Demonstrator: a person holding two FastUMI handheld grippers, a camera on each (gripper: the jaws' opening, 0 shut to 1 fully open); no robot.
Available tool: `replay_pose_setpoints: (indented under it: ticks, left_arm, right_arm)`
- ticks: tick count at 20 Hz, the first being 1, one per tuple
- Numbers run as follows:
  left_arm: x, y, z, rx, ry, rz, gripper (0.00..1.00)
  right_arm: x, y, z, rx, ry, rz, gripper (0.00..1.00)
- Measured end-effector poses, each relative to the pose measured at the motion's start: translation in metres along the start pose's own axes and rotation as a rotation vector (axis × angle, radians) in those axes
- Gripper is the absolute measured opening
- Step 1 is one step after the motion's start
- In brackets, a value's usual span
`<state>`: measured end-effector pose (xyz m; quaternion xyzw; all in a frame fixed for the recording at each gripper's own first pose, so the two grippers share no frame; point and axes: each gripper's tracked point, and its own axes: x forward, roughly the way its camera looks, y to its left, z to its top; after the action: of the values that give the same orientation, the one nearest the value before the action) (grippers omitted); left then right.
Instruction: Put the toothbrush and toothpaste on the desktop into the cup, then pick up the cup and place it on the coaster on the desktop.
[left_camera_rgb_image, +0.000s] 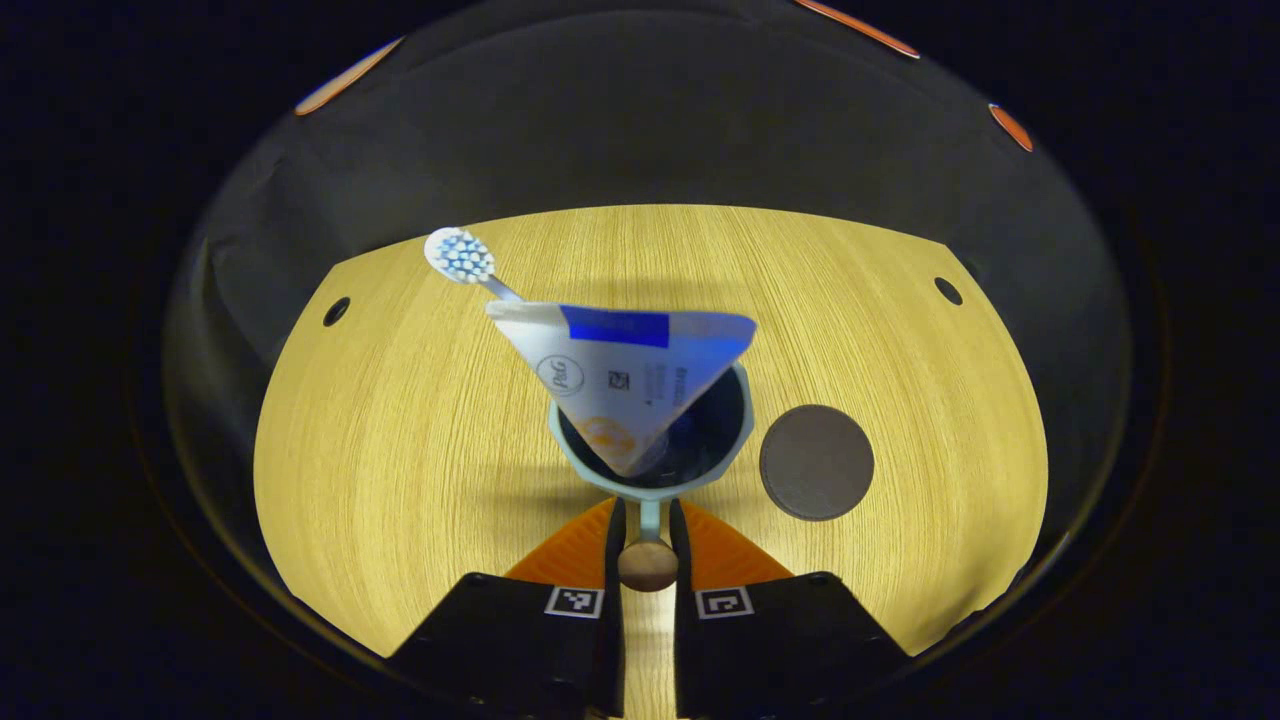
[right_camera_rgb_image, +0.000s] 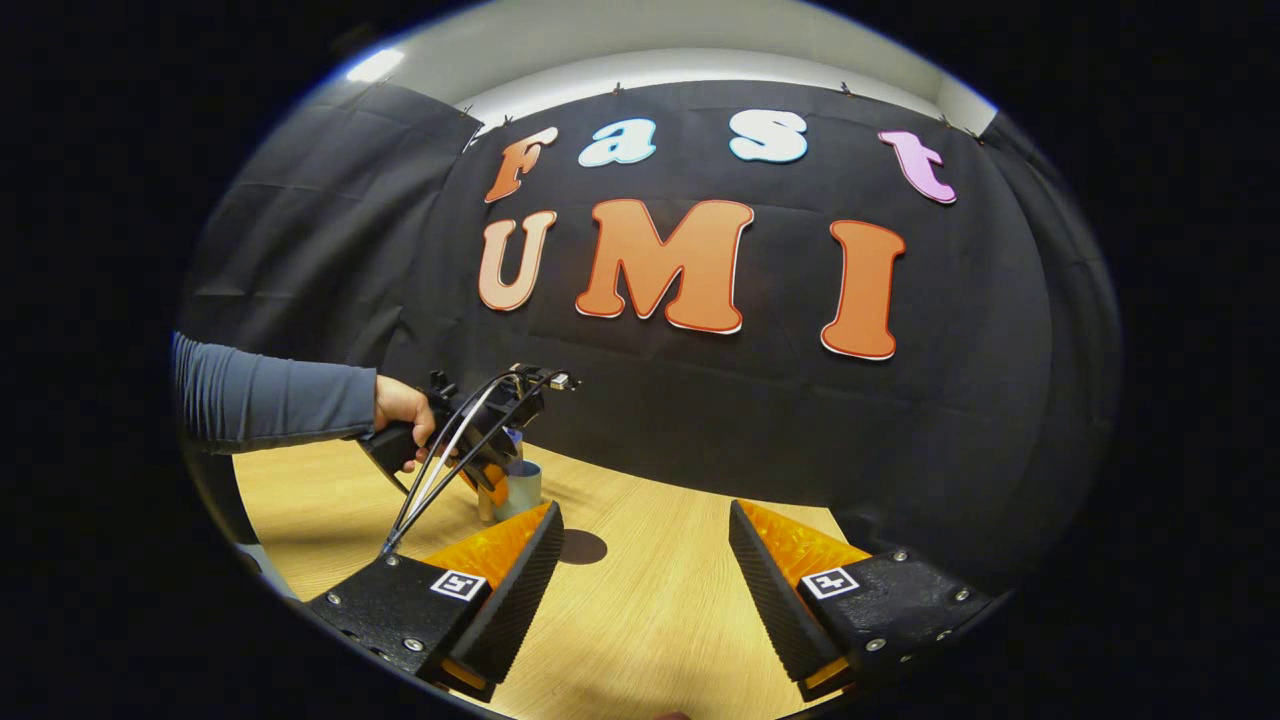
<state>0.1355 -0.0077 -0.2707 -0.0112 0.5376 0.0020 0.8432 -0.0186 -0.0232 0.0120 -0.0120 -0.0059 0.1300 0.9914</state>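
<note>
The cup (left_camera_rgb_image: 650, 440), a pale blue-grey round vessel with a dark inside, stands on the counter (left_camera_rgb_image: 400, 450) with the toothpaste (left_camera_rgb_image: 625, 375) and the toothbrush (left_camera_rgb_image: 460, 256) already in it, so step 1 looks done. The toothpaste is a flat, glossy white-and-blue tube, its crimped end fanning wide above the rim; the toothbrush leans out to the left, bristled head up. The left tool (left_camera_rgb_image: 648, 530) is clenched on the cup's thin handle, which ends in a round wooden knob. What is left, I judge, is the lift and the set-down on the coaster (left_camera_rgb_image: 816, 462), a dark matte disc just right of the cup. The counter is pale wood grain. The right tool (right_camera_rgb_image: 645, 580) hangs released, holding nothing, above the counter.
</note>
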Motion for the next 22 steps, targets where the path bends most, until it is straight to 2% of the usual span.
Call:
replay_pose_setpoints:
  ticks: [6,13,22]
  left_arm:
    - [-0.012,-0.004,0.003,0.016,-0.049,-0.017,0.19]
    - [-0.017,-0.008,0.008,0.071,-0.087,-0.087,0.19]
    - [-0.023,-0.007,0.01,0.125,-0.043,-0.131,0.19]
  right_arm:
    - [-0.004,-0.007,-0.002,0.005,0.003,-0.02,0.99]
    - [-0.016,-0.015,-0.005,-0.013,0.014,-0.037,0.99]
    - [-0.03,-0.027,-0.02,-0.006,0.056,-0.056,0.99]
